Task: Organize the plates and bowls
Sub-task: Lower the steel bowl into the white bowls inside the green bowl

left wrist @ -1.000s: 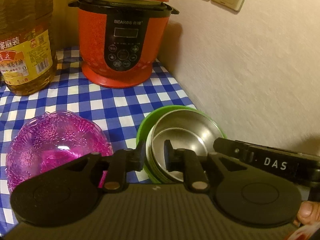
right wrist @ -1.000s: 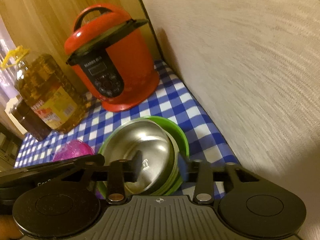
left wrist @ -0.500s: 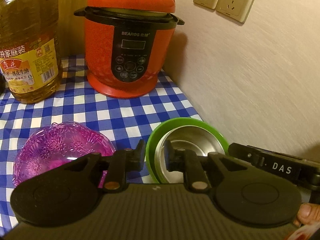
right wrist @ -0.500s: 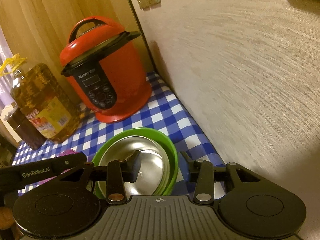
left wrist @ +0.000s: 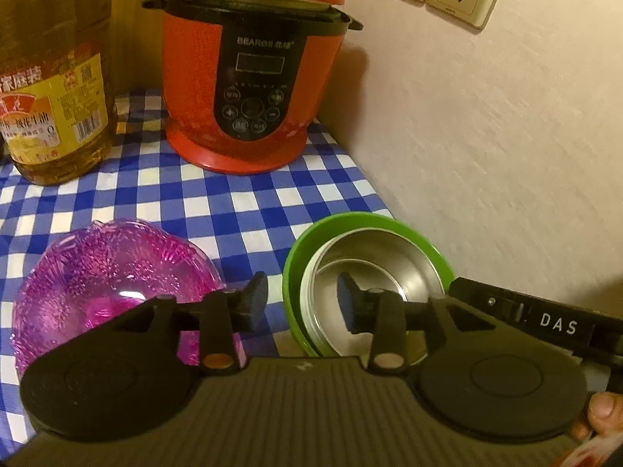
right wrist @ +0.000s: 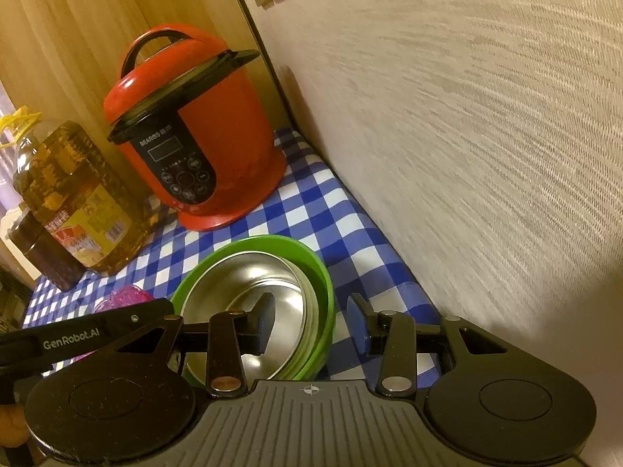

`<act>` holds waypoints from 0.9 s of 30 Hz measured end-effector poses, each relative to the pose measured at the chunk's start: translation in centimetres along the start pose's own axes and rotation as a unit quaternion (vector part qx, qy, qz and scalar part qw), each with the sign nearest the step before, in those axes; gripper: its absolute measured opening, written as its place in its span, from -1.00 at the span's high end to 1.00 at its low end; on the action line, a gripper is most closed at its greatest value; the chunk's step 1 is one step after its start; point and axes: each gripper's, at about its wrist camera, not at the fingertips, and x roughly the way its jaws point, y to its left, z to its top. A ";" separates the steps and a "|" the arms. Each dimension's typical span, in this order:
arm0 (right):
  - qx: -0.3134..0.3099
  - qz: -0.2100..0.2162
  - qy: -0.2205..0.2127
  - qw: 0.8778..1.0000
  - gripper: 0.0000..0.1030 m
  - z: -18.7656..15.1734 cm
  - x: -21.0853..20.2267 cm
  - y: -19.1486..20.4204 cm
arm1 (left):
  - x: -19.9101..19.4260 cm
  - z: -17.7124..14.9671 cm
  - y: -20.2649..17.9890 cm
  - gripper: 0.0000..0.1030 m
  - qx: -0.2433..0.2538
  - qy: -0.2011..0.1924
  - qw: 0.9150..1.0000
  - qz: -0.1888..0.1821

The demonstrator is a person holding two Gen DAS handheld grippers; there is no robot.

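Worktop (left wrist: 249, 202) in blue check carries a red cooker (left wrist: 253, 66) and oil bottle (left wrist: 50, 78) far ahead of both tongs; green bowl (left wrist: 300, 249) holding a steel bowl (left wrist: 373, 264) sits just beyond them. Left tongs (left wrist: 301, 303) are opening astride its rim without pressing; right tongs (right wrist: 311, 321) gape, its rim between, untouched; purple dish (left wrist: 109, 272) lies left
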 end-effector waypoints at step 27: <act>0.045 0.010 0.019 0.999 0.12 -1.3 2.1 -1.2 | 3.0 -1.7 0.8 0.17 -0.025 0.012 0.999 -0.018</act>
